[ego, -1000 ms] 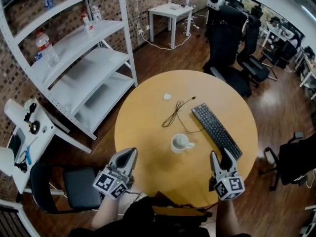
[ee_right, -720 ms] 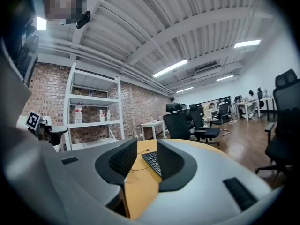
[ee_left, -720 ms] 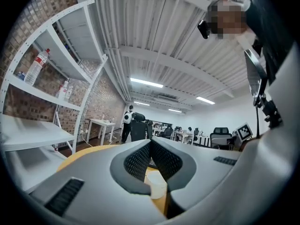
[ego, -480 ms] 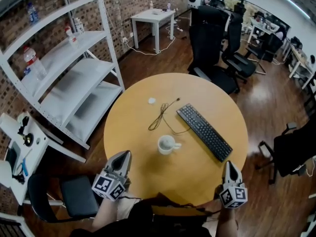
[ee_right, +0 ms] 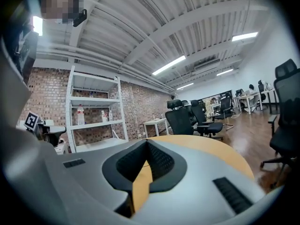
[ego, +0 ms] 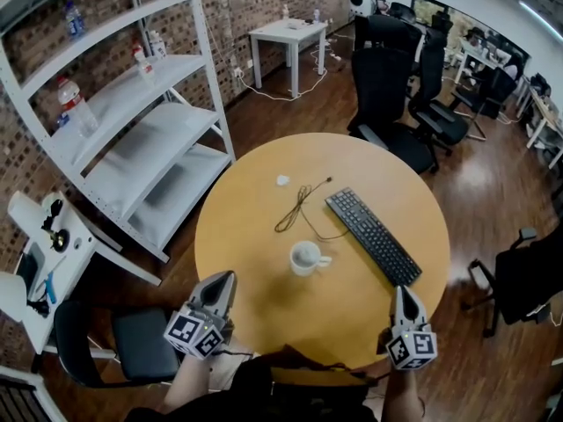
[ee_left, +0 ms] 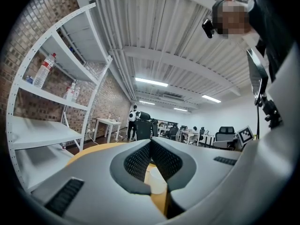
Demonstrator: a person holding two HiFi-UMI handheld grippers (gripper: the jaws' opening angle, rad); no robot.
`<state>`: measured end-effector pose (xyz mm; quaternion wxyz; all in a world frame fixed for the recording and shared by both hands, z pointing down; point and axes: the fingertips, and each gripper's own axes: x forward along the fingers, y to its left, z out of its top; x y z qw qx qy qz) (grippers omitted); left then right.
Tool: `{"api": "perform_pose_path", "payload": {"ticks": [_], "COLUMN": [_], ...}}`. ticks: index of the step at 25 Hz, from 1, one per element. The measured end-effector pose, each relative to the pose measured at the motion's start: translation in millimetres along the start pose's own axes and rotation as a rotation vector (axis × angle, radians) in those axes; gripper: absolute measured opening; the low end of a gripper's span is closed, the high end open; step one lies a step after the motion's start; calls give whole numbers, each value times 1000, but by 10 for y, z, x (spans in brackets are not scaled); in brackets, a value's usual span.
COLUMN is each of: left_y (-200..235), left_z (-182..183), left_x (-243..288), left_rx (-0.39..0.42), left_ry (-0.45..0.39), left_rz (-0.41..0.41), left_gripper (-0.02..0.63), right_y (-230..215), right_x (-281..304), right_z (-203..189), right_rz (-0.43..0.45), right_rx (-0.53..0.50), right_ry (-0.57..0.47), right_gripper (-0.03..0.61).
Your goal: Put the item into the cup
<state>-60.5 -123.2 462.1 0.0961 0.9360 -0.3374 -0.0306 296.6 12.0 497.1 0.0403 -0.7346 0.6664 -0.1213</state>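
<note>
**Cup upright mid-table, both grippers clenched on nothing**

The cup (ego: 305, 258) stands mouth up near the middle of the round table (ego: 255, 310), its handle pointing right toward the keyboard (ego: 373, 235). The small white item (ego: 282, 180) lies toward the far-left edge, too small to tell its long axis. A black cable (ego: 299, 207) lies between them. Your left gripper (ego: 229, 277) and right gripper (ego: 400, 292) sit at the near edge, jaws closed and empty. White shelving (ego: 132, 121) and office chairs (ego: 387, 69) stand on the wood floor (ego: 475, 183).
</note>
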Motion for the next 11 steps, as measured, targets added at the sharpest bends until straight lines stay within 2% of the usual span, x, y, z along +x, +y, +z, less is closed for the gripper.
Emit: {"api": "perform_pose_path", "payload": {"ticks": [11], "left_y": [-30], "left_z": [-65], "left_x": [9], "left_rx": [-20], "left_ry": [6], "left_rz": [-34], "left_gripper": [-6], "right_y": [-21], "right_x": [-50], "right_z": [-50], "right_rz": [1], "right_rx": [-12], "right_ry": [6], "right_gripper": [8]}}
